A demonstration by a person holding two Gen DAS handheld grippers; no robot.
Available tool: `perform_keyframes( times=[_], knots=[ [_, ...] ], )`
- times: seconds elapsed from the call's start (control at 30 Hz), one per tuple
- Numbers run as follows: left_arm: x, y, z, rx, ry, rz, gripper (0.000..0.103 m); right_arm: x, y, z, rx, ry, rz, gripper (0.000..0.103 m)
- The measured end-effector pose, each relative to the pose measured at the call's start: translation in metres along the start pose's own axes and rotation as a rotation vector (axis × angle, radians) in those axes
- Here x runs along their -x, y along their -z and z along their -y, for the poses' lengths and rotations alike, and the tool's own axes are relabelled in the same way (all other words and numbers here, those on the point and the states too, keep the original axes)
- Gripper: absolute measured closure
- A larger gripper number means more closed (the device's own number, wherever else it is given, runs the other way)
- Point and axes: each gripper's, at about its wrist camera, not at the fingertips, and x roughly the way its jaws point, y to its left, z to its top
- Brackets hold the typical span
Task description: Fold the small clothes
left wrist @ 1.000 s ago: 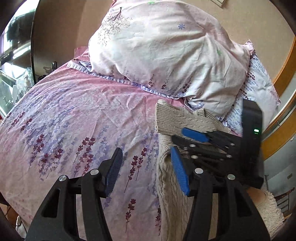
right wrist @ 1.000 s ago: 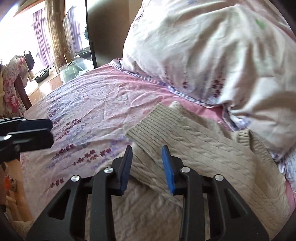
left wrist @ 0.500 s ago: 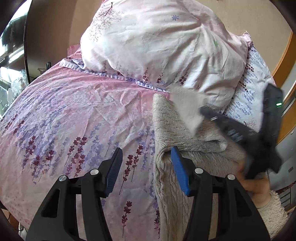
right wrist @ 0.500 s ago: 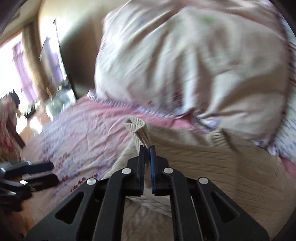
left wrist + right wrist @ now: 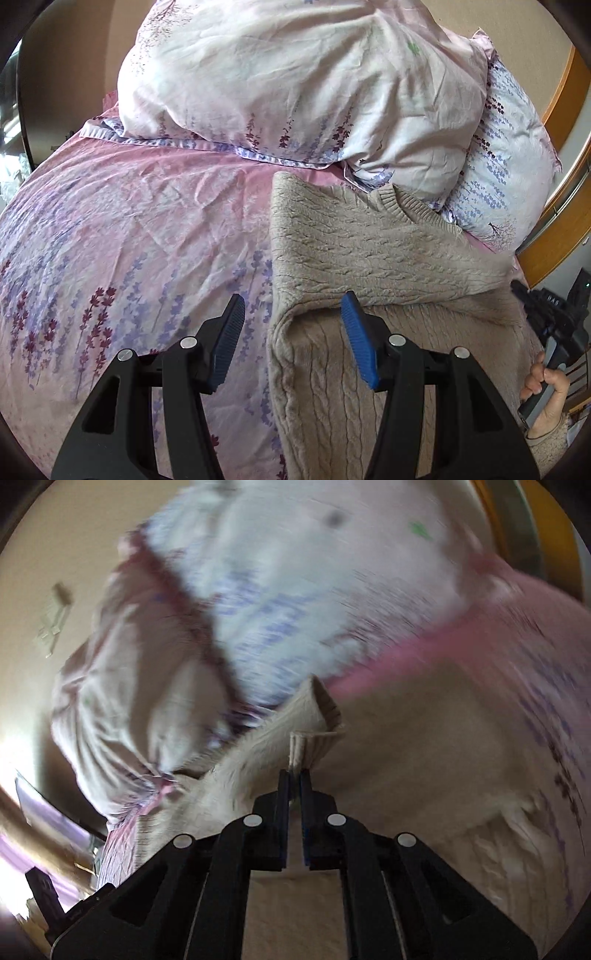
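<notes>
A beige cable-knit sweater (image 5: 369, 258) lies on the pink floral bedsheet (image 5: 129, 229), with its sleeve folded across the body toward the right. My left gripper (image 5: 293, 328) is open and hovers over the sweater's left edge, holding nothing. My right gripper (image 5: 293, 775) is shut on the ribbed cuff of the sweater sleeve (image 5: 314, 746) and holds it lifted; that view is blurred by motion. The right gripper's body and the hand holding it show at the right edge of the left wrist view (image 5: 554, 325).
A large pale floral pillow (image 5: 295, 81) and a second blue-flowered pillow (image 5: 506, 177) sit at the head of the bed, just behind the sweater. A wooden bed frame (image 5: 561, 221) runs along the right. A dark upright edge (image 5: 22, 110) stands at the far left.
My right gripper closed on the sleeve cuff, then carried it across the sweater to the right. The sleeve now lies folded over the body. My left gripper stayed open, nearly still.
</notes>
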Motion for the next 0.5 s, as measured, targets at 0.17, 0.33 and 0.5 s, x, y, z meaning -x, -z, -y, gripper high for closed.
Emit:
perform_keyframes(
  times=[0.17, 0.33, 0.5],
  knots=[
    [-0.015, -0.011, -0.001, 0.016, 0.032, -0.024, 0.048, -0.012, -0.001, 0.028, -0.155, -0.070, -0.096, 0.076],
    [-0.033, -0.026, -0.013, 0.058, 0.036, -0.059, 0.048, -0.015, -0.011, 0.038, -0.227, -0.102, -0.100, 0.051],
    [-0.053, -0.030, -0.024, 0.110, 0.050, -0.120, 0.048, -0.025, -0.019, 0.038, -0.221, -0.057, -0.111, 0.064]
  ],
)
